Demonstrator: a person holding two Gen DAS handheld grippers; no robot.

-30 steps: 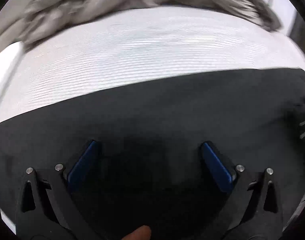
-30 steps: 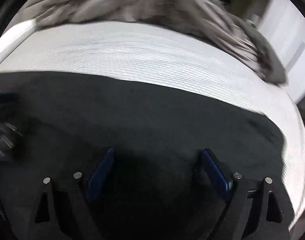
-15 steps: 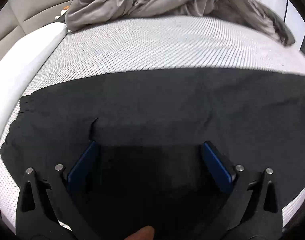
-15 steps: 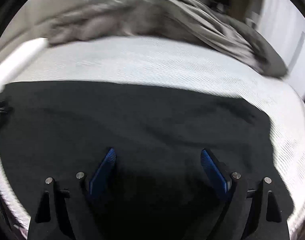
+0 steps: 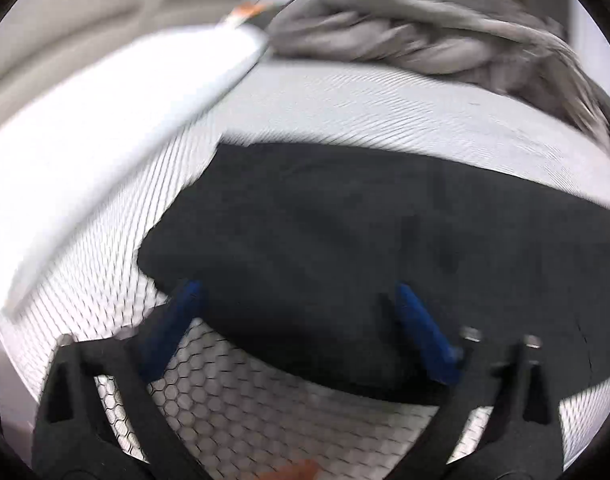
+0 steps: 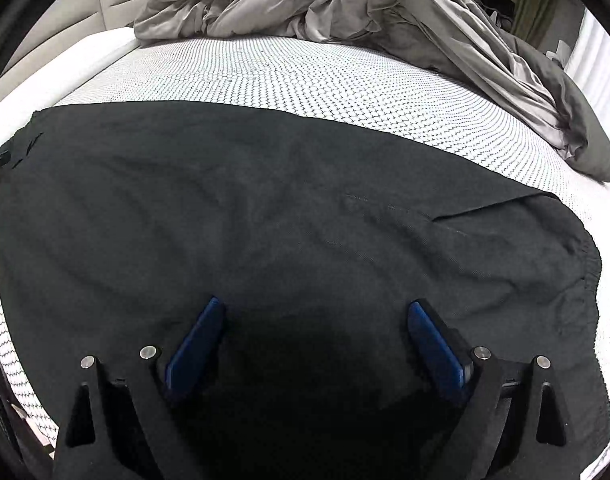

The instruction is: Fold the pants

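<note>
Left wrist view, blurred: left gripper (image 5: 295, 312) over the near left end of the black pants (image 5: 385, 248), close to the left edge of the mattress (image 5: 345, 104). Jaws apart, just been closing, cloth edge between them but not pinched.

Right wrist view: right gripper (image 6: 315, 340) wide apart, just been opening, empty above the pants (image 6: 265, 208) spread flat along the near mattress (image 6: 305, 76) edge, waistband at right, grey duvet (image 6: 345, 4) beyond.

Probably mid-fold, fetching the leg end. Next: pinch that end and carry it toward the waistband.

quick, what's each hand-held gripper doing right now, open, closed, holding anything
Left hand-held gripper: open, jaws just closing in around the hem end of the black pants, not yet pinching.
Right hand-held gripper: open over the pants, holding nothing.
</note>
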